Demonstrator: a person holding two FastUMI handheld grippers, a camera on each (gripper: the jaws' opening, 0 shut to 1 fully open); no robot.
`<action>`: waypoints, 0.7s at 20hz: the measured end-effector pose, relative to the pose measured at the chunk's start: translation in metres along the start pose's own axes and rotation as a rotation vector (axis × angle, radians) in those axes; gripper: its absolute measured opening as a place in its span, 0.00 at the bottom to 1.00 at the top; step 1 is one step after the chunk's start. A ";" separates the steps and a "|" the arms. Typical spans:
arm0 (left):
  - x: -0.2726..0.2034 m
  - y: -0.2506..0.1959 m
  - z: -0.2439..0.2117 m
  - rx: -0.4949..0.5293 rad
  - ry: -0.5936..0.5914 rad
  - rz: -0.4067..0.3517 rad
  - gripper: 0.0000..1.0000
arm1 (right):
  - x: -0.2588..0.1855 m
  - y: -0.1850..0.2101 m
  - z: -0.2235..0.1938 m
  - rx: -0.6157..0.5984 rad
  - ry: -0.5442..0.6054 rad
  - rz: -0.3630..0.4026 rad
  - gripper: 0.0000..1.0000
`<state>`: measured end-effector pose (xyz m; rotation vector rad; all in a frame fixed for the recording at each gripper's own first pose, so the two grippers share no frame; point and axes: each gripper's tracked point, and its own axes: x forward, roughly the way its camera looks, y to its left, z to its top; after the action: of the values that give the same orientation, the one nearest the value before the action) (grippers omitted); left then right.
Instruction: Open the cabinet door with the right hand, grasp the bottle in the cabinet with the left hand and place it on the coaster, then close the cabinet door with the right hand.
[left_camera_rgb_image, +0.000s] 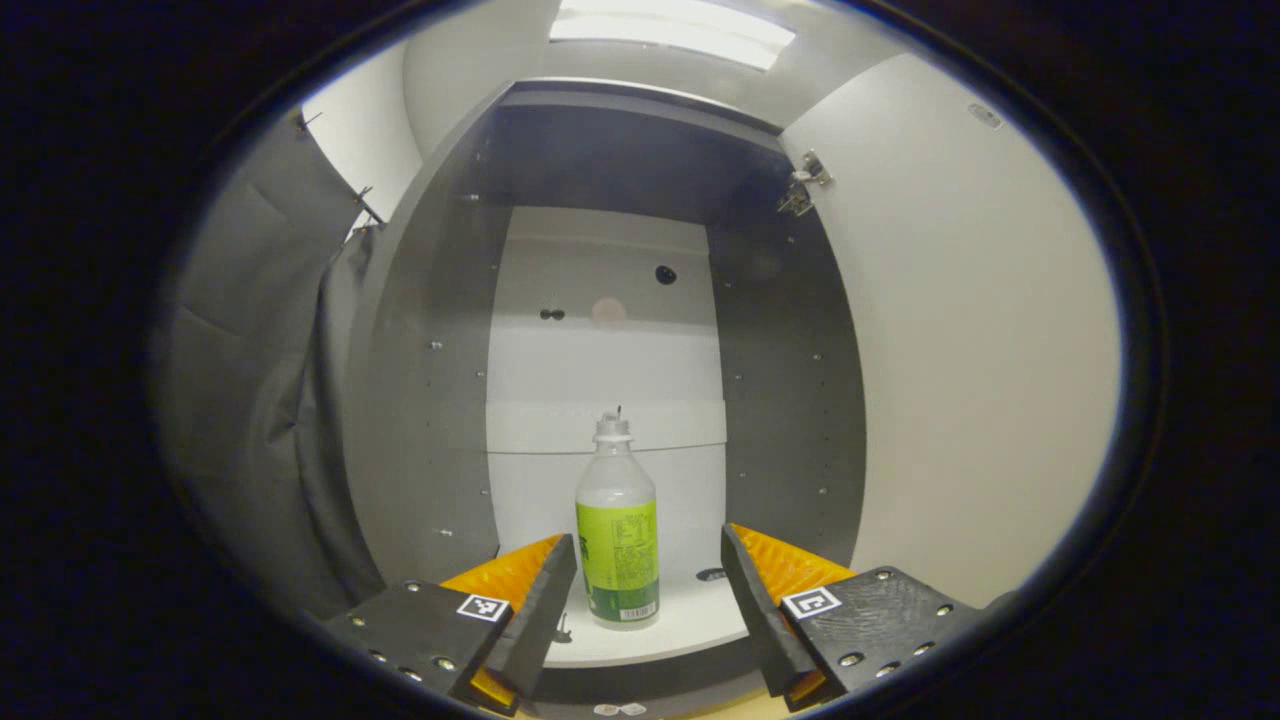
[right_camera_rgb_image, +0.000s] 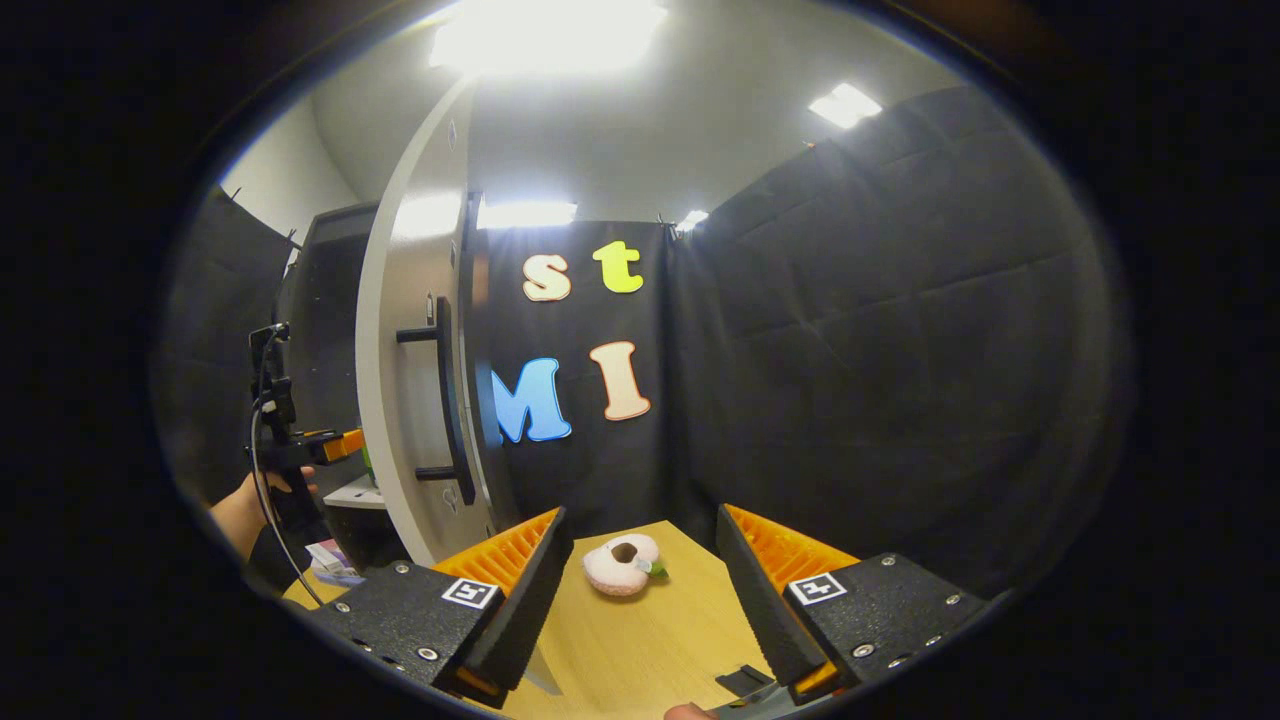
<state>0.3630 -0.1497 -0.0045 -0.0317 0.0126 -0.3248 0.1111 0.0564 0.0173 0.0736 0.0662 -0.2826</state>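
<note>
Straight ahead of left gripper (left_camera_rgb_image: 648, 590): one clear plastic bottle w/ green label and pale cap (left_camera_rgb_image: 617, 530), standing upright on white bottom shelf (left_camera_rgb_image: 690, 625) inside grey cabinet (left_camera_rgb_image: 430, 400). Long axis vertical, so side-on grasp across the body suits. Left fingers (left_camera_rgb_image: 545, 600) spread wide, holding nothing; bottle lined up w/ the gap, a touch left of centre, nearer the left-side finger, seemingly a bit beyond the tips, not yet between them. Judged next move: forward reach, slight nudge left to centre, then close on the labelled body. White cabinet door (left_camera_rgb_image: 980, 350) swung open, standing along the right side in left gripper view, hinge (left_camera_rgb_image: 803, 185) at top; opening step looks done. In right gripper view: right gripper (right_camera_rgb_image: 640, 590) w/ fingers (right_camera_rgb_image: 520, 590) wide apart too, empty, hovering over light wood bench (right_camera_rgb_image: 660, 640), well apart from bottle, so left clearly nearer. Same door seen edge-on w/ one black bar handle (right_camera_rgb_image: 445, 400), up-left of right fingers, near enough for the later closing. Left gripper also seen far left there, held by a hand (right_camera_rgb_image: 250, 510), pointed into the cabinet. On bench ahead of right fingers: one small pink-and-white round soft item w/ dark hollow on top (right_camera_rgb_image: 622, 563); coaster or not, can't tell. Count: 1 bottle, 1 door, 1 handle, 2 grippers, 1 pink item. Risk, judged: tall narrow bottle, easy to tip if a finger clips it on the way in.
</note>
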 end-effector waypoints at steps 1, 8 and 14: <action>0.009 0.003 -0.004 -0.004 0.004 0.001 0.83 | -0.001 0.000 0.000 -0.005 0.001 -0.011 0.90; 0.050 0.018 -0.032 -0.042 0.038 0.003 0.87 | -0.003 0.006 -0.003 -0.037 0.011 -0.053 0.90; 0.073 0.025 -0.044 -0.037 0.061 0.013 0.83 | -0.005 0.014 -0.002 -0.059 0.011 -0.048 0.89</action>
<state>0.4396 -0.1503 -0.0501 -0.0581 0.0791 -0.3121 0.1105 0.0714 0.0165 0.0149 0.0869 -0.3277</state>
